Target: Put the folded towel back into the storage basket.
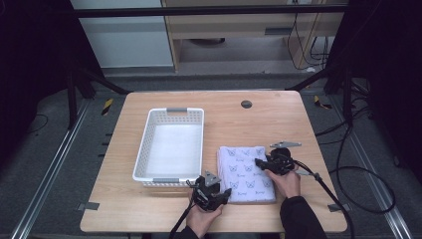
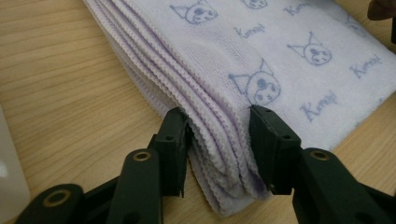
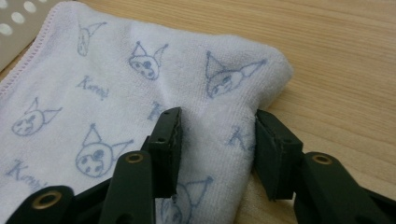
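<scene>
A folded white towel (image 1: 246, 174) with blue cat-face prints lies on the wooden table (image 1: 259, 119), right of a white basket (image 1: 143, 149). My left gripper (image 1: 226, 193) sits at the towel's near left corner. In the left gripper view its jaws (image 2: 217, 130) clasp the stacked edges of the towel (image 2: 280, 46), with both pads against the cloth. My right gripper (image 1: 259, 163) reaches onto the towel's right side. In the right gripper view its jaws (image 3: 215, 135) pinch a raised fold of the towel (image 3: 93, 93) near the far right corner.
The white perforated basket (image 3: 14, 28) stands just left of the towel, and its wall (image 2: 9, 177) is close beside my left gripper. A small dark round cap (image 1: 246, 104) sits in the table's far middle. Cables (image 1: 323, 184) trail off the right front edge.
</scene>
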The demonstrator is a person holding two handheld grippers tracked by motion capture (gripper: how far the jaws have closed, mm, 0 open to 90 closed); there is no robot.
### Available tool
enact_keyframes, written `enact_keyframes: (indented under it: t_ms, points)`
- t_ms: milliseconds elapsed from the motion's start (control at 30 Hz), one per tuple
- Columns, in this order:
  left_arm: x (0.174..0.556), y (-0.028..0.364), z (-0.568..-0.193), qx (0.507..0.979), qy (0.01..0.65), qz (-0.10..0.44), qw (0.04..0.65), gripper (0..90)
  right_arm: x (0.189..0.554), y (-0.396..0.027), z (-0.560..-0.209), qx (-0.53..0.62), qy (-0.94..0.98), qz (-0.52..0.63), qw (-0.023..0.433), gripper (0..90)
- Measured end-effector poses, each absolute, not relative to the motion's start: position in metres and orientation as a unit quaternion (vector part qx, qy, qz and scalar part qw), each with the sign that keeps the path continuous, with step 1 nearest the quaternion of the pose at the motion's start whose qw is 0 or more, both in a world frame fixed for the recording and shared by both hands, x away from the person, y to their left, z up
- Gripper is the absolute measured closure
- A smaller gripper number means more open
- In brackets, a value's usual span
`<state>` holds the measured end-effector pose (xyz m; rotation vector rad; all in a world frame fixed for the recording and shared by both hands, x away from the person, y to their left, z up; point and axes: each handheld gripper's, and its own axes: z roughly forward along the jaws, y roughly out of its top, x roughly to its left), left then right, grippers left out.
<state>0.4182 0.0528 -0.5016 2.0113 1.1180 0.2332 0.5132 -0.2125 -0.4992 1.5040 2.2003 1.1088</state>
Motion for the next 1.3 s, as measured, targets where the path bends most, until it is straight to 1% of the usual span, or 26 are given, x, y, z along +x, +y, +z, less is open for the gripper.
enact_keyframes:
  t_ms: [33, 67, 233, 333, 433, 533, 933, 1300]
  points:
    - [0.418, 0.053, -0.502, 0.796, 0.442, 0.092, 0.403, 59.8, 0.513, -0.212, -0.499, 0.517, 0.756, 0.381, 0.127, 56.9]
    - [0.419, 0.053, -0.502, 0.794, 0.444, 0.086, 0.405, 61.0, 0.513, -0.212, -0.499, 0.516, 0.757, 0.383, 0.124, 60.0]
    - [0.420, 0.055, -0.502, 0.790, 0.448, 0.072, 0.412, 65.9, 0.512, -0.212, -0.498, 0.516, 0.755, 0.387, 0.119, 67.2]
    - [0.418, 0.054, -0.501, 0.791, 0.444, 0.081, 0.414, 70.2, 0.512, -0.211, -0.498, 0.517, 0.753, 0.389, 0.121, 70.5]
    - [0.417, 0.052, -0.499, 0.793, 0.439, 0.089, 0.413, 72.6, 0.511, -0.212, -0.496, 0.519, 0.750, 0.393, 0.121, 72.5]
    - [0.417, 0.053, -0.498, 0.792, 0.437, 0.089, 0.416, 73.9, 0.510, -0.212, -0.493, 0.517, 0.748, 0.397, 0.123, 73.6]
    - [0.412, 0.057, -0.481, 0.798, 0.416, 0.110, 0.421, 74.9, 0.495, -0.207, -0.465, 0.479, 0.753, 0.420, 0.167, 73.8]
    - [0.408, 0.062, -0.458, 0.805, 0.392, 0.124, 0.428, 75.0, 0.483, -0.211, -0.447, 0.472, 0.742, 0.442, 0.178, 73.7]
